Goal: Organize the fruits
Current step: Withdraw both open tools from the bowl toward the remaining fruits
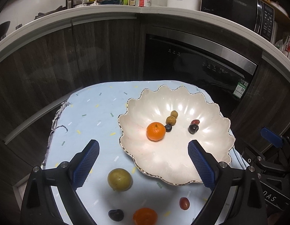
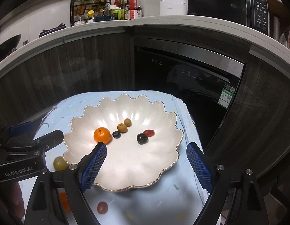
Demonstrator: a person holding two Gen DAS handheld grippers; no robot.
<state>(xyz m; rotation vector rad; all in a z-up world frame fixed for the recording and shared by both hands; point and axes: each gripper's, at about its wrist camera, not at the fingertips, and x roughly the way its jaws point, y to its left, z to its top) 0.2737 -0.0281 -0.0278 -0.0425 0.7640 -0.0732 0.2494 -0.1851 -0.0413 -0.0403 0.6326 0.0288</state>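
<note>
- Nearest, short of the bowl (image 1: 210,110), four fruits lie loose on the blue cloth (image 1: 92,112): a tangerine (image 1: 145,216), a dark plum (image 1: 116,214), a red grape (image 1: 184,203) and a green fruit (image 1: 119,179). They sit outside the bowl, so I judge them the part of the task not yet done.
- The left tool (image 1: 143,161) hangs above the cloth with its jaws wide and nothing between the pads. The green fruit lies just short of the bowl's near rim and roughly between the fingers, which makes it a likely next pick; that is only a guess.
- The right tool (image 2: 146,166) is wide as well and empty, held over the bowl's near rim. Its left pad (image 2: 94,166) overlaps the bowl's tangerine in this view, but nothing is pinched.
- Both tools tilt down toward the bowl, probably to keep fruit and target in sight together.
- Inside the bowl, six fruits rest near the low middle, where the sloped wall would roll them: an orange one (image 1: 155,131), a blueberry (image 1: 168,127) touching it, two tan longans (image 1: 172,118), and apart from those a dark grape (image 1: 193,128) with a red one (image 1: 195,121).
- Beyond the bowl the desk ends; a dark dishwasher (image 1: 199,65) and cabinet stand behind.
</note>
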